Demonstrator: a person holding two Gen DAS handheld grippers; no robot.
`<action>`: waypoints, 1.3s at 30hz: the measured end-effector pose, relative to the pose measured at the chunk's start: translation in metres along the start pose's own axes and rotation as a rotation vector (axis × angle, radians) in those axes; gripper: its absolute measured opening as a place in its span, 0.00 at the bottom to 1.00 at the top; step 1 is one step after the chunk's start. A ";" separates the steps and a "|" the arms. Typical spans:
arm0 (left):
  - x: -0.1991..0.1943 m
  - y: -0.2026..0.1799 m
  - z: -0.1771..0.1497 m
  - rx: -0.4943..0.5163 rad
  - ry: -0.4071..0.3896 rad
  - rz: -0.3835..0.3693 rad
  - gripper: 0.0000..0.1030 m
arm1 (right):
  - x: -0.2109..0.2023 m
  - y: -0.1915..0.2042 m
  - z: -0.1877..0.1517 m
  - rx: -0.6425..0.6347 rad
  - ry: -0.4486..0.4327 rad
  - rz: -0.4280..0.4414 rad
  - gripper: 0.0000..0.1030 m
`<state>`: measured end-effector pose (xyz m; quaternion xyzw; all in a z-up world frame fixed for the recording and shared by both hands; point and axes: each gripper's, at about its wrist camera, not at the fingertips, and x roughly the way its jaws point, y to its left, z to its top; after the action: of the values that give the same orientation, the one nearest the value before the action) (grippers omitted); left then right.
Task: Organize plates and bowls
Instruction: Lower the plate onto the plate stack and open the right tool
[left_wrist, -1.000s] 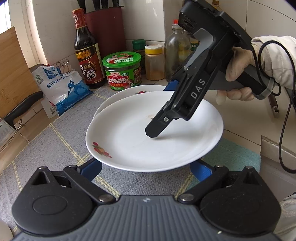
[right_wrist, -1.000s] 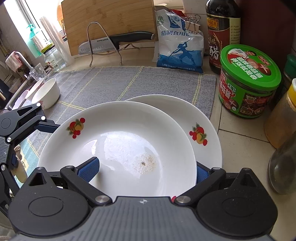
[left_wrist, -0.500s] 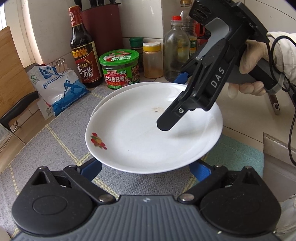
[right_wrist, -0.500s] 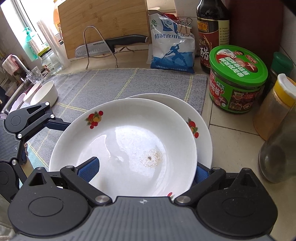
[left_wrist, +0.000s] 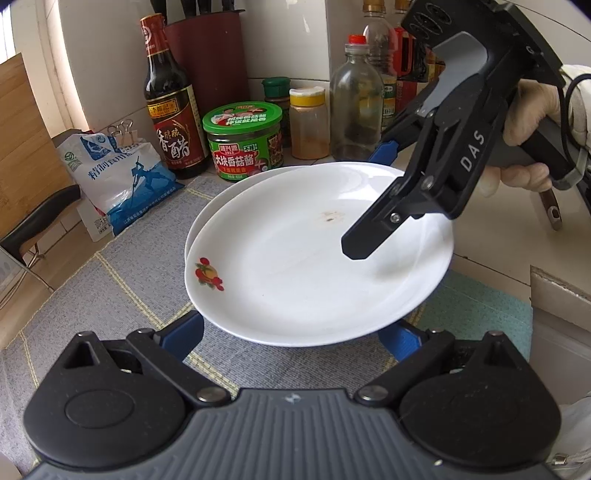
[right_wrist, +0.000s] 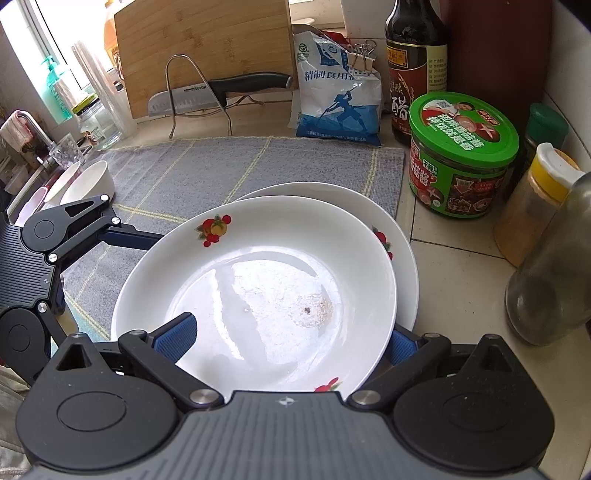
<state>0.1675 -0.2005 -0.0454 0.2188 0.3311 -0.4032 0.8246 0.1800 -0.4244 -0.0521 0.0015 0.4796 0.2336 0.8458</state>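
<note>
A white plate with a fruit print (left_wrist: 295, 266) (right_wrist: 266, 291) hangs just above a second white plate (left_wrist: 229, 192) (right_wrist: 402, 251) that lies on the grey mat. My right gripper (right_wrist: 291, 339) is shut on the upper plate's rim, one finger over it and one under; it also shows in the left wrist view (left_wrist: 417, 184). My left gripper (left_wrist: 291, 332) is open, its blue fingers below the plate's near edge, apart from it. A white bowl (right_wrist: 88, 181) stands at the mat's far left.
A green-lidded jar (right_wrist: 461, 155), a vinegar bottle (left_wrist: 170, 107), a yellow-capped spice jar (right_wrist: 535, 199), a glass bottle (right_wrist: 557, 266) and a salt bag (right_wrist: 340, 96) crowd the back wall. A knife (right_wrist: 221, 92) rests on a wire rack before a cutting board.
The right gripper has carried the upper plate toward the back wall, so it now covers most of the lower plate. The left gripper has stayed open below its near edge.
</note>
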 end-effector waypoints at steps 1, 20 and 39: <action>-0.001 0.000 0.000 0.000 -0.003 0.000 0.96 | -0.001 0.001 0.000 0.000 -0.001 -0.005 1.00; -0.014 0.005 -0.008 -0.022 -0.039 0.018 0.98 | -0.010 0.014 -0.007 -0.012 0.002 -0.104 1.00; -0.045 0.006 -0.019 -0.077 -0.091 0.094 0.98 | -0.023 0.037 -0.026 -0.008 -0.048 -0.224 1.00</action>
<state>0.1448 -0.1611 -0.0252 0.1837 0.2981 -0.3606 0.8645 0.1339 -0.4061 -0.0387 -0.0498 0.4556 0.1396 0.8778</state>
